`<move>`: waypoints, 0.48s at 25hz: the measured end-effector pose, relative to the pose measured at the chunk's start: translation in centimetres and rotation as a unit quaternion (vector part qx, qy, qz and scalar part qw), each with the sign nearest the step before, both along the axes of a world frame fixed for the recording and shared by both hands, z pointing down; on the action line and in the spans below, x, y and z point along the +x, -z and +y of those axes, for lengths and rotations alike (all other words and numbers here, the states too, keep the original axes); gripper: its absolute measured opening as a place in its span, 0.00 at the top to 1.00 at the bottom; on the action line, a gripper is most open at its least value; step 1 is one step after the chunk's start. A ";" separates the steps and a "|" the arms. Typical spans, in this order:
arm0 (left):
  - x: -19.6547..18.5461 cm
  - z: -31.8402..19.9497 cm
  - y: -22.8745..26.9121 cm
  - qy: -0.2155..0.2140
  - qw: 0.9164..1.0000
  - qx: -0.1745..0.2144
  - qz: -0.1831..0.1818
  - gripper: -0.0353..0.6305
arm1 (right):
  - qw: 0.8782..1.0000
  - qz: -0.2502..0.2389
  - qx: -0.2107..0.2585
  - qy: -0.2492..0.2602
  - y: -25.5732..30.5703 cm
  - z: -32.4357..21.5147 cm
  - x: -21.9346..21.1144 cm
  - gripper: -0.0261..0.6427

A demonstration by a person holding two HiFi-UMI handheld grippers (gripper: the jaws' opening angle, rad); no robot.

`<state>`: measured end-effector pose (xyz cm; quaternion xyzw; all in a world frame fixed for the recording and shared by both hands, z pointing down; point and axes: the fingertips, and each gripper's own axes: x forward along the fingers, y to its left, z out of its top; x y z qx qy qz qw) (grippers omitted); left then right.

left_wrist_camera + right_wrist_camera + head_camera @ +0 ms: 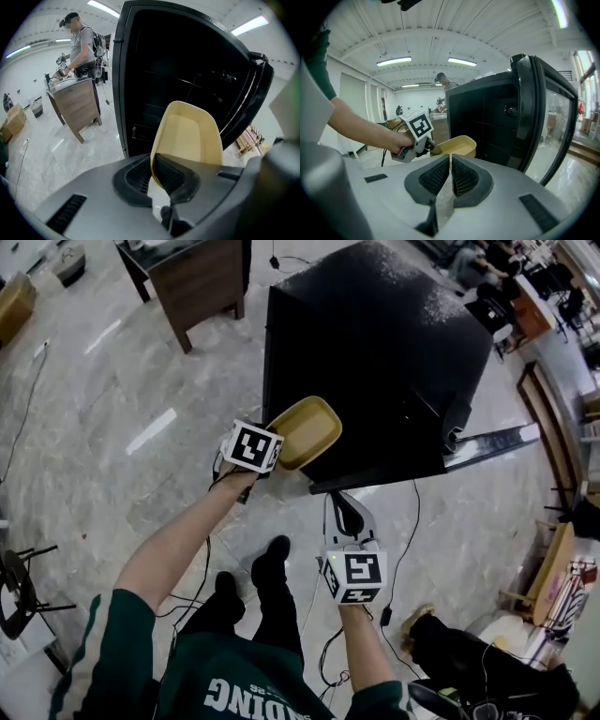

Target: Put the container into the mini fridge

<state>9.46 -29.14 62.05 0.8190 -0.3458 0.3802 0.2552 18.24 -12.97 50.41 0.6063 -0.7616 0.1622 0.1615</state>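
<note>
Pale marble floor (pixel 103 418), open workshop; left gripper (pixel 155 172) nipped tight on 1 thin rim of the container (pixel 190 136), which hangs at the mouth of the mini fridge (pixel 375 352); right gripper (pixel 450 177) closed, empty. Risk: the smooth beige plastic tub pivots in the edge pinch and clips the black frame.

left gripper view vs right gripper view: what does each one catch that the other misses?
Left gripper view only: the left gripper seen down its own jaws, shut on the rim of the container, whose inside faces the camera.

Right gripper view only: the right gripper, jaws together with nothing between them, plus the marker cube and the hand holding the left gripper, seen from the side.

Both: the yellow container in front of the black mini fridge, its door open.
</note>
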 end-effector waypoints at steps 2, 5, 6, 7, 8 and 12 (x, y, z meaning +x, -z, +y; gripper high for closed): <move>0.1 -0.6 -1.3 0.005 1.000 -0.002 0.000 0.91 | 1.000 0.011 0.001 0.007 -1.1 -0.1 0.0 0.91; 0.5 -1.4 -2.6 0.011 1.000 -0.006 0.007 0.91 | 1.000 0.008 0.006 0.005 -2.3 -0.4 0.3 0.91; 0.6 -1.6 -2.9 0.014 1.000 -0.007 0.009 0.91 | 1.000 0.005 0.007 0.003 -2.6 -0.6 0.3 0.91; 0.7 -1.8 -3.1 0.015 1.000 -0.008 0.011 0.91 | 1.000 0.002 0.007 0.002 -3.0 -0.8 0.4 0.91; 0.9 -2.1 -3.4 0.016 1.000 -0.009 0.012 0.91 | 1.000 0.001 0.007 0.001 -3.5 -1.1 0.5 0.91; 1.7 -3.5 -4.8 0.018 1.000 -0.005 0.008 0.91 | 1.000 0.009 0.008 0.000 -5.0 -1.9 0.6 0.91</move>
